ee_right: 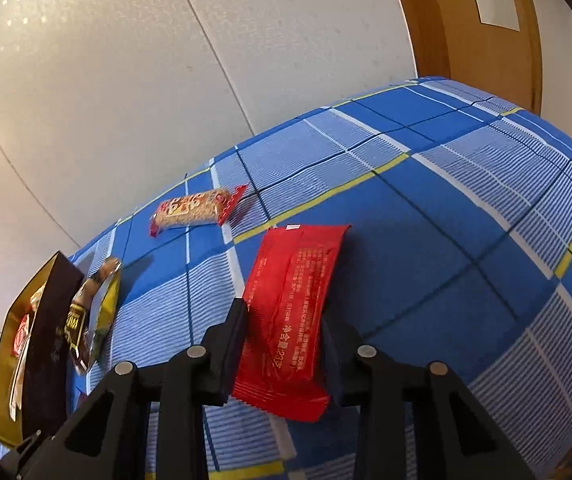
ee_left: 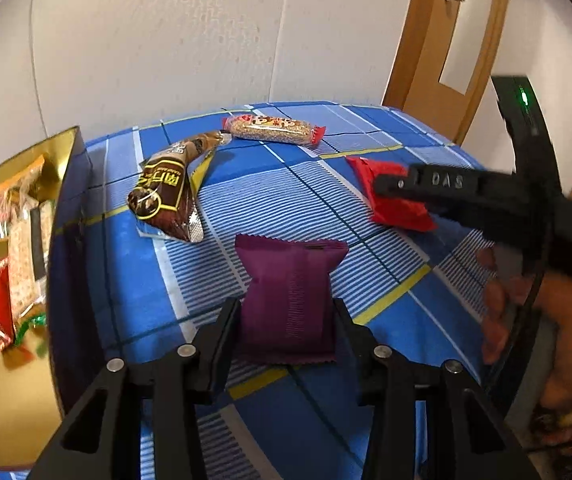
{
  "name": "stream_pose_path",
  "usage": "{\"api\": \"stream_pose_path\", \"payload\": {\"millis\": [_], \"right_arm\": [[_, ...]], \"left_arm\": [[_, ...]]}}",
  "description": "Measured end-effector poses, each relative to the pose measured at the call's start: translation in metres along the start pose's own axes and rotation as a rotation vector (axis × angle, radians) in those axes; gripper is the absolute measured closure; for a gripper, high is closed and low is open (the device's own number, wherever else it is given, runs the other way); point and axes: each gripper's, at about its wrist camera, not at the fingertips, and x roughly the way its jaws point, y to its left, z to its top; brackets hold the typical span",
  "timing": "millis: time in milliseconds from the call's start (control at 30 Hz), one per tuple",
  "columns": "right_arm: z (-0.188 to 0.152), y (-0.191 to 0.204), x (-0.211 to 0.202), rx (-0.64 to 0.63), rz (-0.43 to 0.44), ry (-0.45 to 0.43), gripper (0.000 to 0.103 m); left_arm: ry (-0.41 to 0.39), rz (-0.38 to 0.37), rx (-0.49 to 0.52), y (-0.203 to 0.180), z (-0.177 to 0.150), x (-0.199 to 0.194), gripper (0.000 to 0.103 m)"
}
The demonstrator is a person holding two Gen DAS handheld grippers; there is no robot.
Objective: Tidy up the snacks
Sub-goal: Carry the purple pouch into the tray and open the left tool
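Observation:
My left gripper (ee_left: 287, 312) is shut on a purple snack packet (ee_left: 291, 296) on the blue checked cloth (ee_left: 385, 308). My right gripper (ee_right: 284, 316) is shut on a red snack packet (ee_right: 293, 304); it shows from the side in the left wrist view (ee_left: 389, 188) with the red packet (ee_left: 389, 196) between its fingers. A brown chocolate wrapper (ee_left: 168, 192) and a sesame bar (ee_left: 272, 130) lie further back; the bar also shows in the right wrist view (ee_right: 196, 210). A gold-lined box (ee_left: 18, 400) with several snacks stands at the left.
The box also shows at the left of the right wrist view (ee_right: 50, 340) with the brown wrapper (ee_right: 94, 316) beside it. A white wall (ee_left: 166, 40) and a wooden door (ee_left: 445, 48) stand behind the table. A hand (ee_left: 501, 304) holds the right gripper.

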Motion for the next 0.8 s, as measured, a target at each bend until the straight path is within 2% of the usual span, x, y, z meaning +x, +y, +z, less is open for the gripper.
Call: {"api": "stream_pose_path", "payload": {"millis": [200, 433, 633, 800], "right_arm": [[0.002, 0.001, 0.004, -0.004, -0.004, -0.014, 0.068], [0.001, 0.000, 0.002, -0.005, -0.002, -0.021, 0.068], [0.001, -0.001, 0.002, 0.000, -0.001, -0.022, 0.068], [0.000, -0.001, 0.001, -0.003, -0.003, -0.023, 0.068]], "left_arm": [[-0.039, -0.012, 0.043, -0.015, -0.005, -0.020, 0.058], [-0.059, -0.037, 0.043, -0.021, -0.006, -0.050, 0.058], [-0.091, -0.015, 0.015, -0.003, 0.003, -0.079, 0.058], [-0.068, 0.029, -0.063, 0.038, 0.015, -0.086, 0.058]]}}
